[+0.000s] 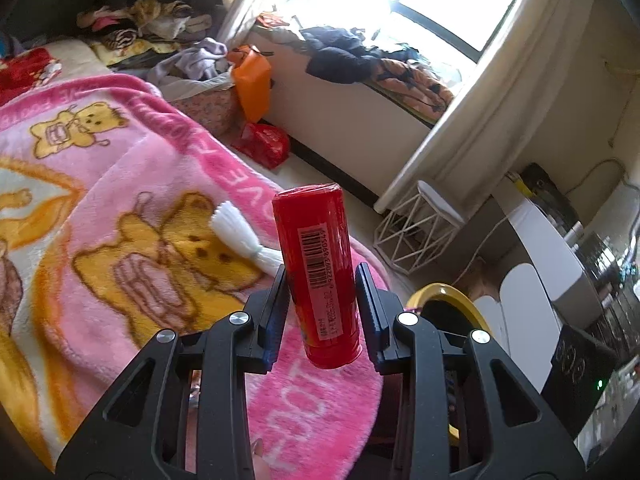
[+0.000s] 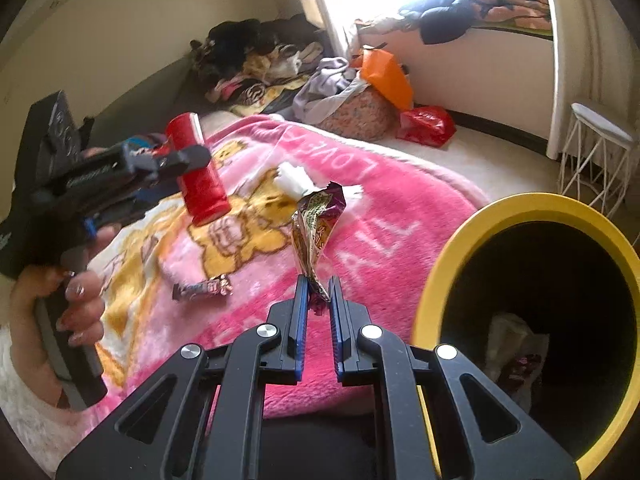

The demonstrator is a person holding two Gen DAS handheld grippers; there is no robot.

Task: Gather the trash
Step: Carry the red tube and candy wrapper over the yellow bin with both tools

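My left gripper (image 1: 321,272) is shut on a red cylindrical tube (image 1: 318,268) with a barcode label, held upright above the pink bear blanket (image 1: 120,184). The right wrist view shows that gripper (image 2: 188,160) and the red tube (image 2: 200,172) at the left. My right gripper (image 2: 319,284) is shut on a crinkled purple snack wrapper (image 2: 316,224), held beside the yellow-rimmed bin (image 2: 452,248). A dark candy wrapper (image 2: 204,290) and a white tassel (image 2: 296,178) lie on the blanket. The white tassel also shows in the left wrist view (image 1: 244,240).
The bin holds some trash at its bottom (image 2: 516,352); its rim shows in the left wrist view (image 1: 452,296). A white wire stool (image 2: 596,148) stands by the window ledge. An orange bag (image 2: 388,76), a red bag (image 2: 428,126) and piled clothes (image 2: 260,60) lie beyond the bed.
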